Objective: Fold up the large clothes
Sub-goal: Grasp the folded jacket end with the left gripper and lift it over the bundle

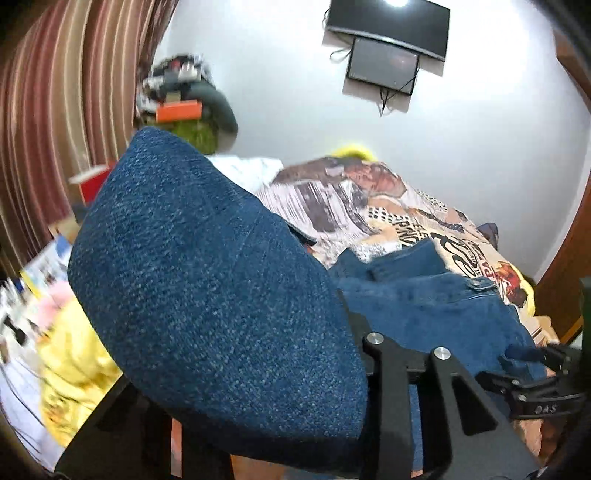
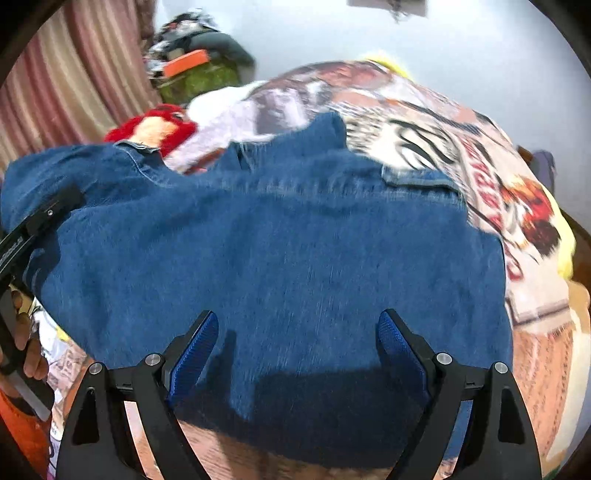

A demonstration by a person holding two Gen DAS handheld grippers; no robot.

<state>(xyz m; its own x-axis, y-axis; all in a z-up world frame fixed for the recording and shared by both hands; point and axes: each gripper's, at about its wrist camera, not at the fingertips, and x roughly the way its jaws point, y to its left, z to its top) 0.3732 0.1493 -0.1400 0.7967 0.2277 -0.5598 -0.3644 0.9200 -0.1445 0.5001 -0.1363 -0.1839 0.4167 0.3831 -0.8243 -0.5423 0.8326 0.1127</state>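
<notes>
Bed with one printed bedspread (image 2: 436,144) under a white wall (image 1: 461,147); striped curtain (image 1: 55,92) at 9 o'clock, two dark screens (image 1: 388,33) at 12. One denim garment (image 2: 288,240) lies on it. Right gripper (image 2: 297,339) jaws wide apart, empty, over denim. Left gripper (image 1: 347,332): denim drapes the jaws, grip unclear.

Around us, bright overhead room light, our gripper shadows on denim, motion blur, fisheye-bent dark edges.

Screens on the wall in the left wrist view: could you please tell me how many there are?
2. A larger dark screen is mounted at the top of the wall; a smaller screen hangs directly beneath it, overlapping its lower edge. Others may lie outside the frame.
</notes>
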